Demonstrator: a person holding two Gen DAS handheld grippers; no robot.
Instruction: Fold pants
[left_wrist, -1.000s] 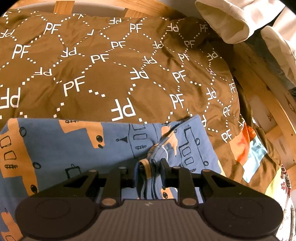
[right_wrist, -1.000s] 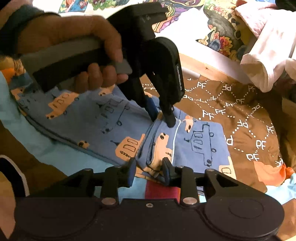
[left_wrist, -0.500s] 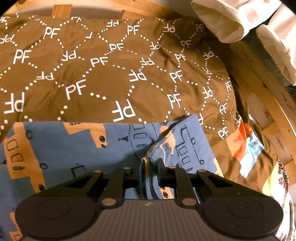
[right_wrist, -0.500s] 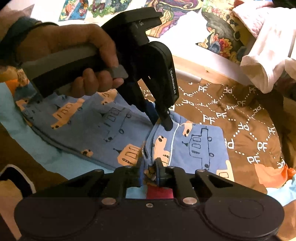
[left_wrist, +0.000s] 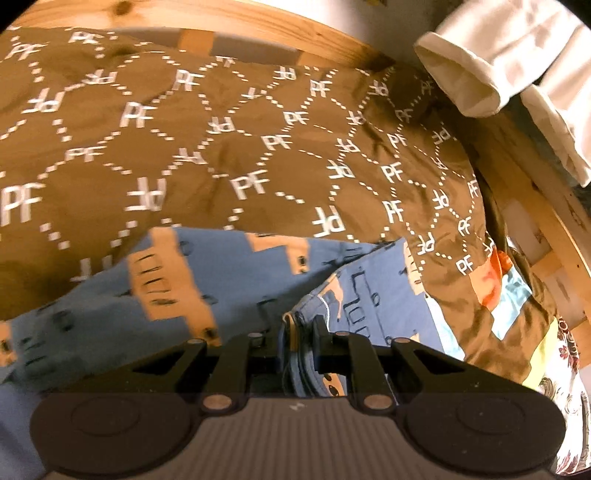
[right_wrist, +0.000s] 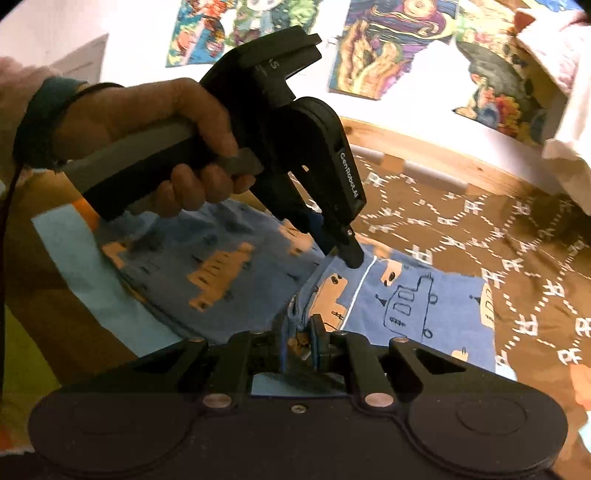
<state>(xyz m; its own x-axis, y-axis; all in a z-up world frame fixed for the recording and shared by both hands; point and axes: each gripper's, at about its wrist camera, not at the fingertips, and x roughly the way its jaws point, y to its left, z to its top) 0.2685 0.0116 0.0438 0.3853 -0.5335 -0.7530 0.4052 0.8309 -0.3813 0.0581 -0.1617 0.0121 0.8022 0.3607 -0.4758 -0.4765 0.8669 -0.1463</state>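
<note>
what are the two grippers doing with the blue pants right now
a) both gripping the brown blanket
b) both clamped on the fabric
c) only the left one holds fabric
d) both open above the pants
b: the left gripper and the right gripper each have their fingers closed on a bunched edge of the blue pants.

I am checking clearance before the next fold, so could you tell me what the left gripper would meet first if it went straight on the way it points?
The left gripper, shut on the pants, would first run over that blue fabric, then reach the brown PF-patterned blanket; depth is unclear.
</note>
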